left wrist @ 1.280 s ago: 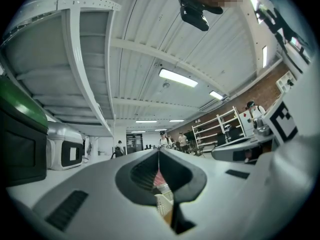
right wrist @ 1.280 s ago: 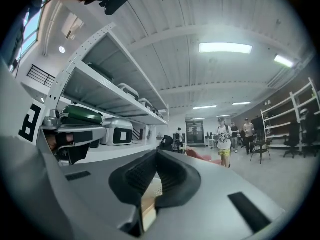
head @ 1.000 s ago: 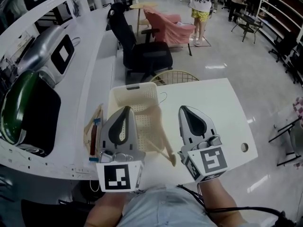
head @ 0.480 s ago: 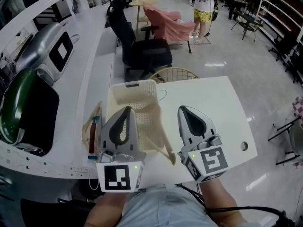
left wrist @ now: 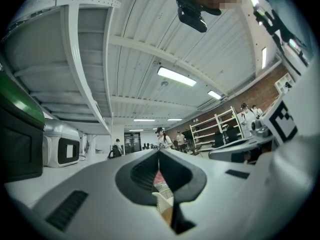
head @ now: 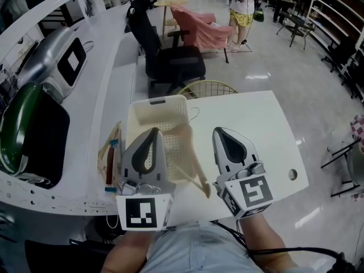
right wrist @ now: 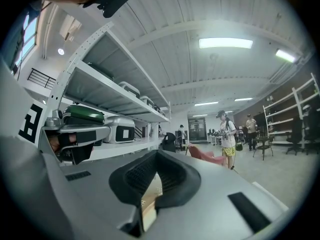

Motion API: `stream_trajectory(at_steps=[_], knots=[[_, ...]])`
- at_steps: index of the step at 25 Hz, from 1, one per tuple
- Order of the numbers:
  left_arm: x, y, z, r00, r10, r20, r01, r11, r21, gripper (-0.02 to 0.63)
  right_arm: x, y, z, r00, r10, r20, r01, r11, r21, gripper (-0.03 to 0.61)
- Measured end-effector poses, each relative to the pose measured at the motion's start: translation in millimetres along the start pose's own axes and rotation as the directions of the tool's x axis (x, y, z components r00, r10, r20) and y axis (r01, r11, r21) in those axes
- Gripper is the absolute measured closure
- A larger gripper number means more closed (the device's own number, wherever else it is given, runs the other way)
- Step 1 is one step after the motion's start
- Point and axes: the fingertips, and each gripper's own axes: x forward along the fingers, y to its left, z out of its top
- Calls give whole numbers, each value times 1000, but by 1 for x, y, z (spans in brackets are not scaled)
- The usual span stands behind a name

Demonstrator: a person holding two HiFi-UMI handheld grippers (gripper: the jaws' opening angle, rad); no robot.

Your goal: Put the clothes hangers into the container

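Observation:
A cream perforated basket [head: 156,108] stands on the white table [head: 256,135], near its left edge. A pale wooden hanger [head: 194,166] leans out over the basket's right wall, its lower end on the table between my grippers. My left gripper [head: 154,131] hovers over the basket's near half, shut and empty. My right gripper [head: 219,131] sits beside it over the table, also shut and empty. In the left gripper view the left gripper [left wrist: 159,152] has its jaws meeting at the tip. The right gripper view shows the right gripper [right wrist: 157,154] the same way.
More wooden hangers [head: 110,159] lie on the curved white counter [head: 114,84] left of the basket. Suitcases [head: 34,124] stand further left. A black office chair [head: 170,61] and a round wire stool [head: 207,89] stand behind the table. A person [head: 243,4] stands far back.
Both grippers keep their place and stay shut. The head view has shifted slightly.

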Motion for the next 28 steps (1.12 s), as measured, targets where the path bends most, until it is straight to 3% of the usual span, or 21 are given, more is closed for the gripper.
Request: stream_trajectory(at_steps=[28], knots=[[2,-5,-2,1000,-18,-4,18,1000,-6,602,0,-2,-3,1000,-10,-11,10,1000,-3,568]])
